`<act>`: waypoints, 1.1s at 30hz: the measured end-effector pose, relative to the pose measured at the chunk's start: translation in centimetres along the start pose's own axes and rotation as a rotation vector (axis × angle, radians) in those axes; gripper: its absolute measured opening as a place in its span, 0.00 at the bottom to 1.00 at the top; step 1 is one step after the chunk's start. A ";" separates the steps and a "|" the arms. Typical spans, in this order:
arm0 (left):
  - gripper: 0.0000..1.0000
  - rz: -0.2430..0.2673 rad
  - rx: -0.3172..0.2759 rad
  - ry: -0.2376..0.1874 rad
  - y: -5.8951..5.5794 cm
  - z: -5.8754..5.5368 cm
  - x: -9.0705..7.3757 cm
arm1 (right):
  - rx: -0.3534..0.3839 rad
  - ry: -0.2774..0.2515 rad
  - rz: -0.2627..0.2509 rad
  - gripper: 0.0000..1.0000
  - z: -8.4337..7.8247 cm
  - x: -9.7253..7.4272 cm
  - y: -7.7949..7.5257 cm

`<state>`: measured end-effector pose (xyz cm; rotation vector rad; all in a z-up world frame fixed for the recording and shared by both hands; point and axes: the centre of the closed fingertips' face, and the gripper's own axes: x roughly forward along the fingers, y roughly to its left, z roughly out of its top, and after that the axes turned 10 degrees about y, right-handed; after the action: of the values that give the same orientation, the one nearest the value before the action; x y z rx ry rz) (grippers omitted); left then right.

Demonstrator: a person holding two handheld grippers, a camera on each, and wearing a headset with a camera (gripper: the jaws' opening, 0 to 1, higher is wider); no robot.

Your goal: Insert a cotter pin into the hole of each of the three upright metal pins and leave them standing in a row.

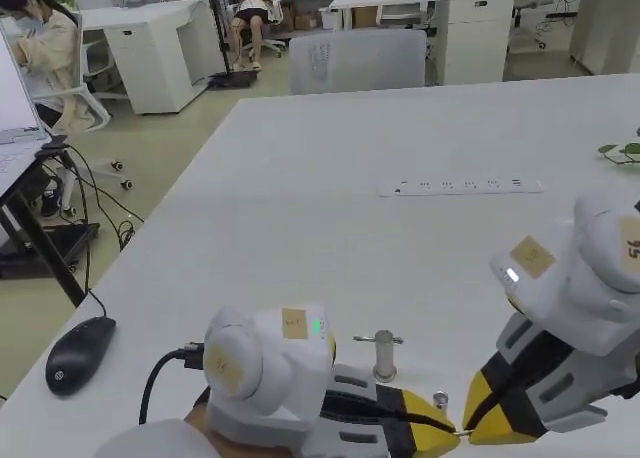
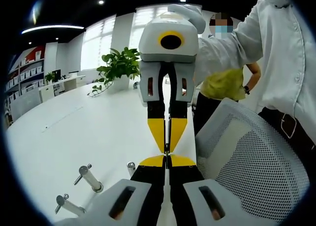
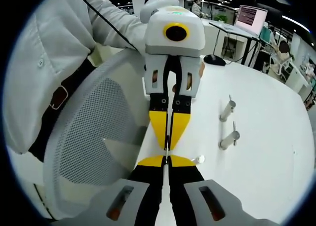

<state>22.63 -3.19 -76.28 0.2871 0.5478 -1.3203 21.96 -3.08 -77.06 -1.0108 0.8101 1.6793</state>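
Observation:
Both grippers meet tip to tip above the white table's (image 1: 300,228) near edge. The left gripper (image 1: 445,418) comes in from the bottom centre, the right gripper (image 1: 478,428) from the right. A thin cotter pin (image 2: 167,149) spans the tiny gap, and both pairs of yellow jaws look closed on it. In the right gripper view the cotter pin (image 3: 167,150) is a fine sliver. Two upright metal pins (image 2: 90,178) (image 2: 69,205) carry cotter pins. A third, bare pin (image 2: 131,167) stands closest to the tips. In the head view I see one pinned post (image 1: 384,354) and the bare pin's top (image 1: 440,400).
A white power strip (image 1: 462,187) lies mid-table and a black mouse (image 1: 80,353) sits at the left edge. A plant (image 1: 625,150) is at the far right. A mesh chair (image 2: 256,157) and a person in a white shirt (image 2: 281,53) stand close to the table.

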 end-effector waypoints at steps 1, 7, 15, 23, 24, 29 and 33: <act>0.00 0.000 -0.001 -0.001 0.0 0.0 0.0 | 0.000 -0.001 0.000 0.04 0.0 0.0 0.0; 0.00 0.009 0.005 -0.005 0.1 0.0 -0.2 | 0.003 -0.017 -0.013 0.03 0.1 -0.1 -0.2; 0.07 0.010 -0.019 0.000 0.3 -0.4 -0.2 | 0.032 -0.020 -0.026 0.03 -0.7 -0.1 -0.6; 0.10 0.054 -0.109 -0.011 2.1 -1.8 -0.7 | 0.066 -0.013 -0.042 0.03 -2.0 -0.1 -0.8; 0.11 0.062 -0.111 -0.012 2.3 -1.9 -0.7 | 0.071 -0.014 -0.042 0.03 -2.1 -0.2 -0.8; 0.14 0.108 -0.127 0.026 3.4 -3.3 -0.3 | 0.092 -0.013 -0.050 0.03 -2.8 -0.5 -1.0; 0.15 0.148 -0.137 0.064 4.2 -4.1 0.4 | 0.112 -0.014 -0.061 0.03 -3.2 -0.9 -1.1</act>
<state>25.90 -0.44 -80.37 0.2526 0.6556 -1.1279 23.98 -5.91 -77.67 -0.9367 0.8460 1.5702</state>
